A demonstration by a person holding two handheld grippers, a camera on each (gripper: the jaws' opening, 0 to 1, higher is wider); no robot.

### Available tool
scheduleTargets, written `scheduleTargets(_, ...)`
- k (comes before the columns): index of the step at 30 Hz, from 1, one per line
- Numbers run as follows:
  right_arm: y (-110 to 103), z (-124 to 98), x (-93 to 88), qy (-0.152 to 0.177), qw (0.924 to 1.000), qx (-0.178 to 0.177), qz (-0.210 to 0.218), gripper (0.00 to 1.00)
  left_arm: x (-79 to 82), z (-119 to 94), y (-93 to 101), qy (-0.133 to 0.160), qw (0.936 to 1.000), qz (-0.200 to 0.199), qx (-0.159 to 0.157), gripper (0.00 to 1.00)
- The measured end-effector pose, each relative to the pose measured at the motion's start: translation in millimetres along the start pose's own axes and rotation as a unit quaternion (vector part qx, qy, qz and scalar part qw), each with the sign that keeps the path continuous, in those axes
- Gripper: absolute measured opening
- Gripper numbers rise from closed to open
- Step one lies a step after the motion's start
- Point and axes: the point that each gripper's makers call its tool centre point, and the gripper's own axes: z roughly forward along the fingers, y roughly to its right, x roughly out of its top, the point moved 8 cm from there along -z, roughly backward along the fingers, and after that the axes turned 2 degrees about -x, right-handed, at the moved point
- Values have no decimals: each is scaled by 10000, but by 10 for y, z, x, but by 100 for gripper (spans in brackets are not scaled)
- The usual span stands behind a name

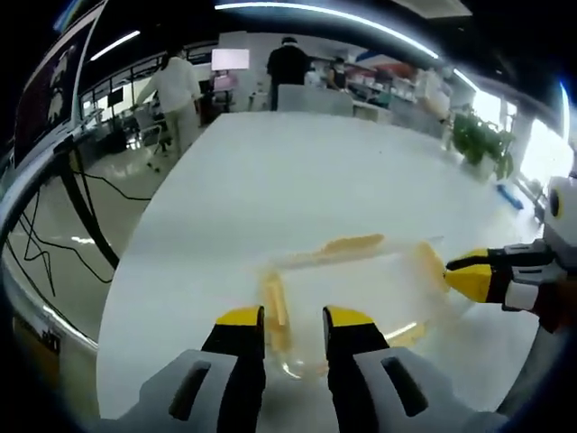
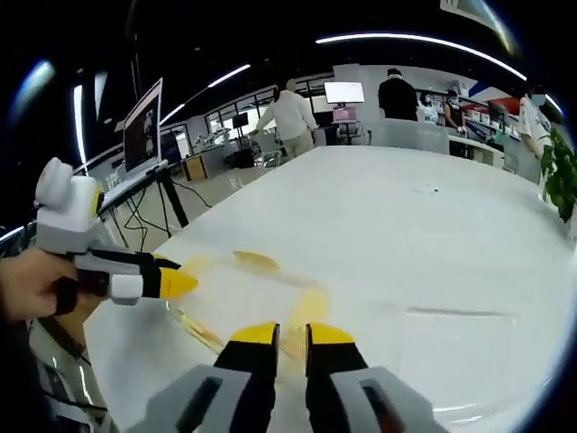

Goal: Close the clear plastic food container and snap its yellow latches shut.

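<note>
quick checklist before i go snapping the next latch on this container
1. Clear plastic food container flat on the white table: ok.
2. Lid fully seated: cannot tell, plastic too transparent.
3. Left gripper lined up over the near yellow latch: ok.
4. Right gripper at its yellow side latch: ok.
5. Far yellow latch snapped: cannot tell.
6. Jaws narrow enough to press: ok, both nearly shut.

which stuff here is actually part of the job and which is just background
Part of the job:
clear plastic food container
yellow latches
left gripper
right gripper
white table

Just background:
green potted plant
monitor on a stand
black cables on the floor
people standing at the far end
</note>
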Motion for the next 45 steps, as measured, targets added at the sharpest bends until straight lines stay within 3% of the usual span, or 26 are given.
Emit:
scheduleTargets(11, 8, 33, -43, -157, 9998, 19, -87, 5, -6, -59, -19, 50, 9999, 68, 134, 3)
scheduleTargets(29, 2, -48, 62, -149, 9996, 122, -182, 1, -11, -125, -23, -98, 9996, 128, 229, 3)
scheduleTargets(37, -8, -99, 151, -69, 9997, 162, -188, 1, 43, -229, 3, -22, 9996, 184, 235, 3)
scheduleTargets(41, -28, -115, 218, -5, 9997, 234, -111, 1, 52, -262, 23, -162, 9982, 417, 409, 3)
scheduleTargets(45, -23, -138, 256, 39, 9997, 213, -145, 0, 122, -309, 33, -63, 9979, 465, 445, 3)
